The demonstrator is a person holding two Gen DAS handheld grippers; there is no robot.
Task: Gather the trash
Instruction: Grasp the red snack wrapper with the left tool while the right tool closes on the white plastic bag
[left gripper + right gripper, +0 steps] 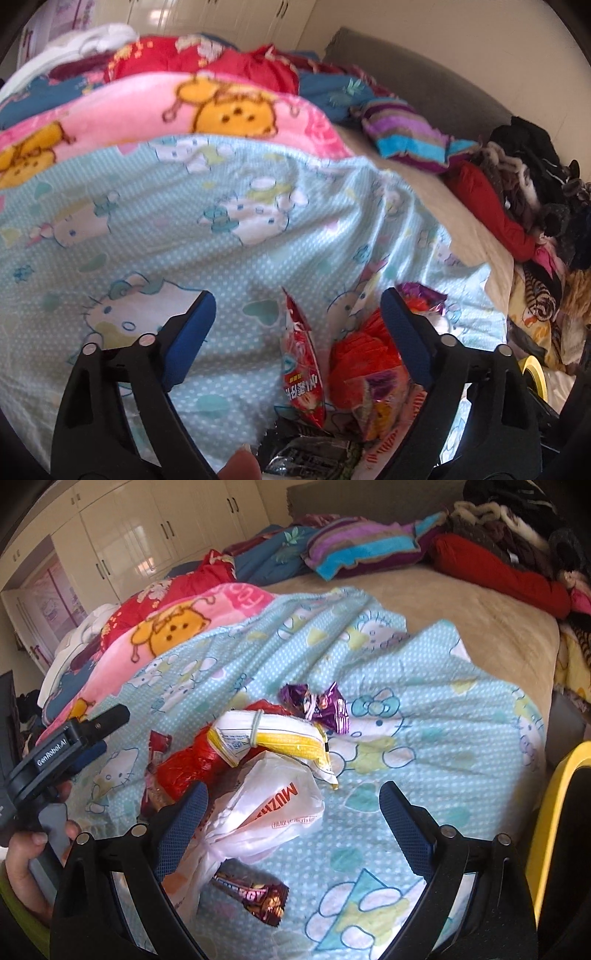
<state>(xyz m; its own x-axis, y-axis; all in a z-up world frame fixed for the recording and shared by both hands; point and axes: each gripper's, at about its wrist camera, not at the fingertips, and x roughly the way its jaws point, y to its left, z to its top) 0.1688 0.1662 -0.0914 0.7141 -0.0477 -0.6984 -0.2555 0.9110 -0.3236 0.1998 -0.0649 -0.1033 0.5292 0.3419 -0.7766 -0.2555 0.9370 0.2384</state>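
Your left gripper (297, 314) points down at the bed with its jaws wide apart and nothing clamped; a red snack packet (301, 365) stands on edge in the gap, touching neither pad. Just to the right of that packet lies a crumpled red bag (360, 350), partly hidden behind the right finger, with a purple wrapper (424, 295) beyond its tip. Your right gripper (293, 797) is likewise spread open, gripping nothing. A white plastic bag (273, 805) lies between its fingers, close against the left one; whether it touches the pad you cannot tell. Below the bag a brown bar wrapper (258, 895) rests on the blue sheet (424, 746). Above the bag sits a yellow-and-white pouch (269, 738) bound with a rubber band, lying on the red bag (188, 764). The purple wrapper (317, 705) lies just beyond it. At the right view's left edge your left hand (26, 856) holds the other gripper (99, 734). Folded blankets (184, 107) and clothes (524, 192) crowd the far side of the bed. A yellow bin rim (550, 823) shows at the right.
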